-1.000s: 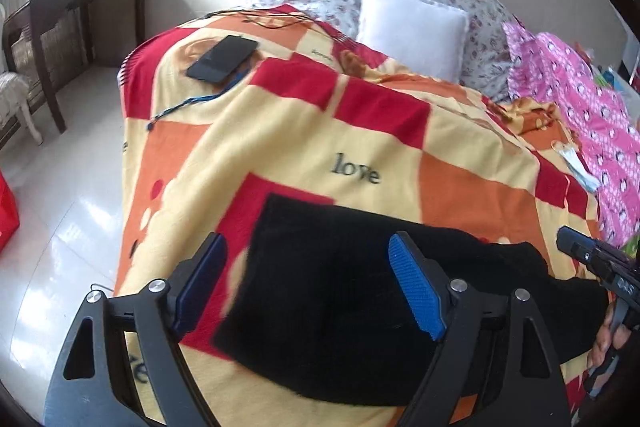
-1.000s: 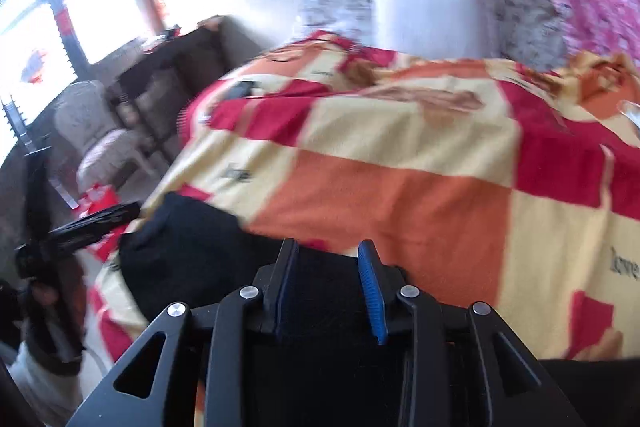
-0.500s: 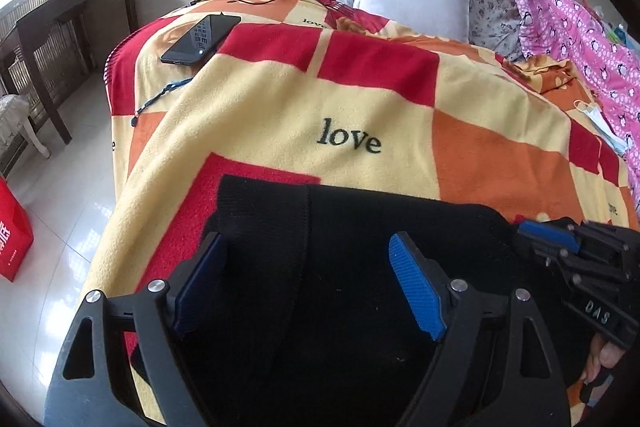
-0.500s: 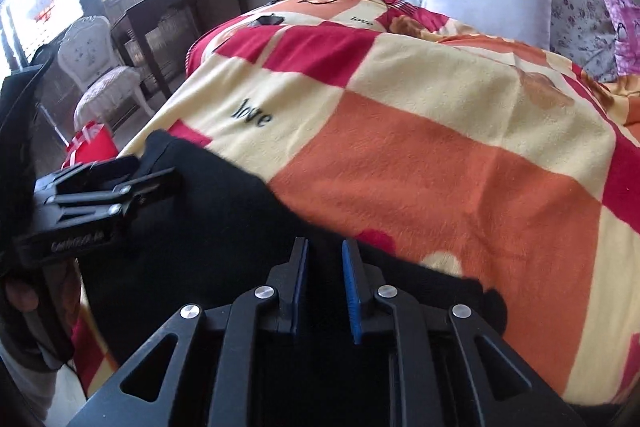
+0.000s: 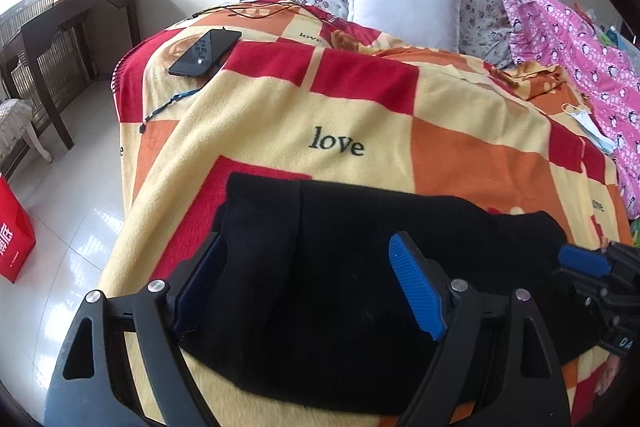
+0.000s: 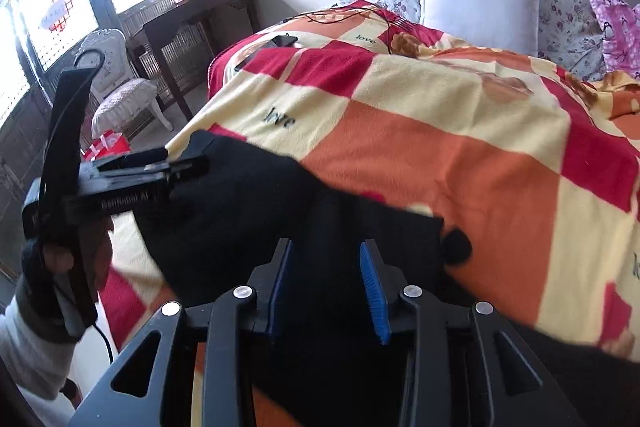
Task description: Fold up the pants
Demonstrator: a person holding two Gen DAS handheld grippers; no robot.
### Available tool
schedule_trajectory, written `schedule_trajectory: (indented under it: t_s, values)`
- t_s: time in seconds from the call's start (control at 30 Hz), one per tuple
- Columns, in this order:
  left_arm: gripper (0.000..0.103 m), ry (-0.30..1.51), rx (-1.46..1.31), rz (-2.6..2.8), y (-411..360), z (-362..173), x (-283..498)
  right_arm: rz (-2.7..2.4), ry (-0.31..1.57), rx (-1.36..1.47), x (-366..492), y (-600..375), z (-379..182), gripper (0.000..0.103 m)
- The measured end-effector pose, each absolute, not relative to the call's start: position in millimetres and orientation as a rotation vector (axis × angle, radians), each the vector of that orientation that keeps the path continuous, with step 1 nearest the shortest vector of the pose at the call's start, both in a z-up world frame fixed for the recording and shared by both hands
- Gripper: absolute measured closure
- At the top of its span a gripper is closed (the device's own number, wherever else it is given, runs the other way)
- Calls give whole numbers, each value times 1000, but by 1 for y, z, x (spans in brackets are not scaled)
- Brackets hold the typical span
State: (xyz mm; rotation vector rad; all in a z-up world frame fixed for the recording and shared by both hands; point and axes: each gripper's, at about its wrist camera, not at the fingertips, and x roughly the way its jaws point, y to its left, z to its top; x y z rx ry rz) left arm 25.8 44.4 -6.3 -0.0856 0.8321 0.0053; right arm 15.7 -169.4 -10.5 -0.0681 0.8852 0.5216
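Black pants (image 5: 360, 267), one, two claws

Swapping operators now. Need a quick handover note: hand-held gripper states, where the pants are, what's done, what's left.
Left hand-held gripper: open wide, low over the black pants, gripping nothing.
Right hand-held gripper: jaws have just been opening, partly open, dark fabric between them, pads not clearly pressing.
Pants: flat in a compact bundle at the near edge of the checked blanket, one fold line visible.
Done: at least one fold, laid down.
Left: probably one more fold or smoothing. Phone lies far up the bed, clear.
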Motion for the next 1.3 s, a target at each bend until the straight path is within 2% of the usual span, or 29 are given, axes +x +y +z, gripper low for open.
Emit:
schedule_trajectory:
  t_s: [0.33,0.53,0.6,0.87,1.1,1.3]
  values:
    - [18,860,-41,17,31,-29,5,461,918,-58,-18,-209,-39,67]
    - [18,853,-45,18,25,-19,0,425,915,-13,-25,-234,-35,67]
    - [18,838,-42,5,19,-12,-3,400,907,-5,-31,-247,-30,61]
    - [18,811,-15,-82,-23,4,-4,303,896,24,-62,-296,-22,59]
    - [18,822,14,-187,-72,7,-1,196,884,98,-85,-352,-21,52]
    - [18,854,45,-276,-116,3,2,150,889,150,-96,-385,-27,52]
